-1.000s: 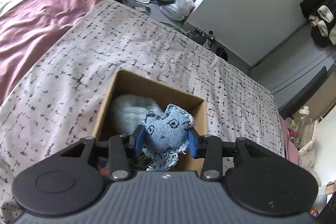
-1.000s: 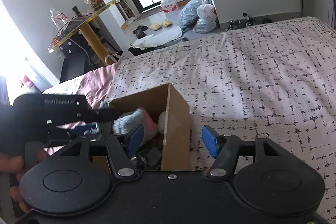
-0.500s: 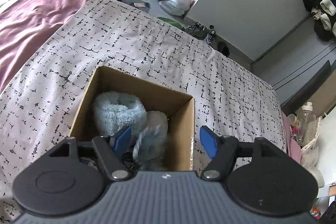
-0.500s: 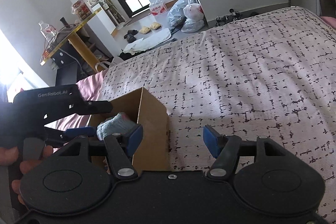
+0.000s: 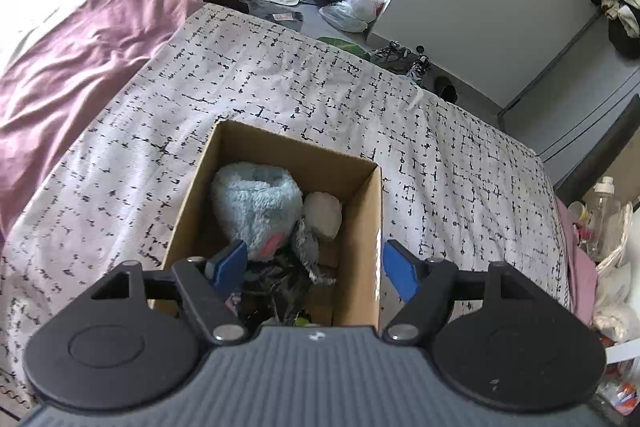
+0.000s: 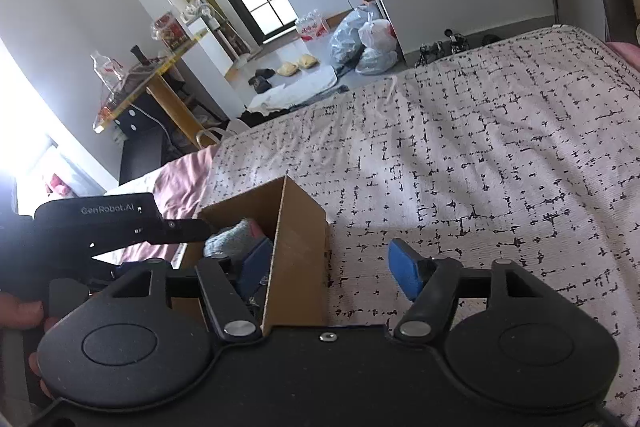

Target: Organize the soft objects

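1. So, left wrist view: my left gripper [image 5: 314, 263] hangs over the cardboard box [image 5: 362, 239] on the patterned bedspread [image 5: 280, 83], jaws apart, nothing in them. Inside the box: fluffy blue plush [image 5: 256, 203], pale round plush [image 5: 323, 215], grey soft toy [image 5: 308, 251], some dark stuff lower down I can't identify. No soft items loose on the bedspread here.
2. Right wrist view: my right gripper [image 6: 332, 265] sits beside the box [image 6: 300, 251], jaws apart, empty, straddling its right wall. Bedspread [image 6: 480, 155] bare. Judging by this, sorting looks nearly or fully done.
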Action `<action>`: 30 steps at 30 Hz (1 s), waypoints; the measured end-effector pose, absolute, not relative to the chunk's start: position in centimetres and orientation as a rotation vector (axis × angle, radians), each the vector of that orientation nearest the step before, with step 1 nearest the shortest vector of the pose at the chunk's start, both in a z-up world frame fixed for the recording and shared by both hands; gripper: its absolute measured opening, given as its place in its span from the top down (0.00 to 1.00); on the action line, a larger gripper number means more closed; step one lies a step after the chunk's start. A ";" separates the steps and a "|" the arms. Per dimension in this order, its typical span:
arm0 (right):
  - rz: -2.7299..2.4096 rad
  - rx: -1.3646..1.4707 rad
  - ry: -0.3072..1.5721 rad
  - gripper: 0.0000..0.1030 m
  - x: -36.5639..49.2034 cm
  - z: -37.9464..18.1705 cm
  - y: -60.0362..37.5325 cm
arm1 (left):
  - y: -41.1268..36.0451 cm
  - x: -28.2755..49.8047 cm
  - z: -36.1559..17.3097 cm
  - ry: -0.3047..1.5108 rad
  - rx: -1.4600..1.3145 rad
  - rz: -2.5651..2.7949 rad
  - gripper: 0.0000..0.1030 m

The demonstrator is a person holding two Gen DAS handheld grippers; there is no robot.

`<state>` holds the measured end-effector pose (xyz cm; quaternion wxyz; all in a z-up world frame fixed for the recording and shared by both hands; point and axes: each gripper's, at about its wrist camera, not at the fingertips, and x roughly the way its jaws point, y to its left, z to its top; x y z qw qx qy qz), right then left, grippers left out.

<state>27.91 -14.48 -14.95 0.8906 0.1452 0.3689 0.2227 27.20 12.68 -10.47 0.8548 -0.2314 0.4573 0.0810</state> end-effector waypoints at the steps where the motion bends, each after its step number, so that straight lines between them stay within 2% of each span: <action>1: 0.464 0.304 0.761 0.35 27.6 -14.7 -14.7 | 12.5 26.9 -10.2 0.960 -0.472 0.174 0.25; 8: 0.469 0.309 0.737 0.28 25.6 -13.3 -16.0 | 11.7 24.2 -8.2 0.940 -0.426 0.173 0.21; 11: 0.475 0.308 0.723 0.23 24.8 -12.5 -16.2 | 11.4 23.0 -7.5 0.935 -0.404 0.177 0.17; 16: 0.487 0.305 0.694 0.08 23.5 -10.9 -16.5 | 11.0 21.1 -6.3 0.923 -0.344 0.188 0.11; 21: 0.491 0.294 0.669 0.00 22.1 -9.6 -16.8 | 11.1 19.2 -5.0 0.903 -0.324 0.200 0.09; 25: 0.482 0.295 0.664 0.00 21.2 -8.7 -17.0 | 10.8 17.9 -4.0 0.899 -0.297 0.202 0.07; 27: 0.481 0.292 0.662 0.00 20.7 -8.3 -17.1 | 10.8 17.1 -3.6 0.894 -0.298 0.197 0.01; 30: 0.477 0.283 0.655 0.00 20.0 -7.5 -17.2 | 10.6 16.2 -2.9 0.890 -0.293 0.180 0.01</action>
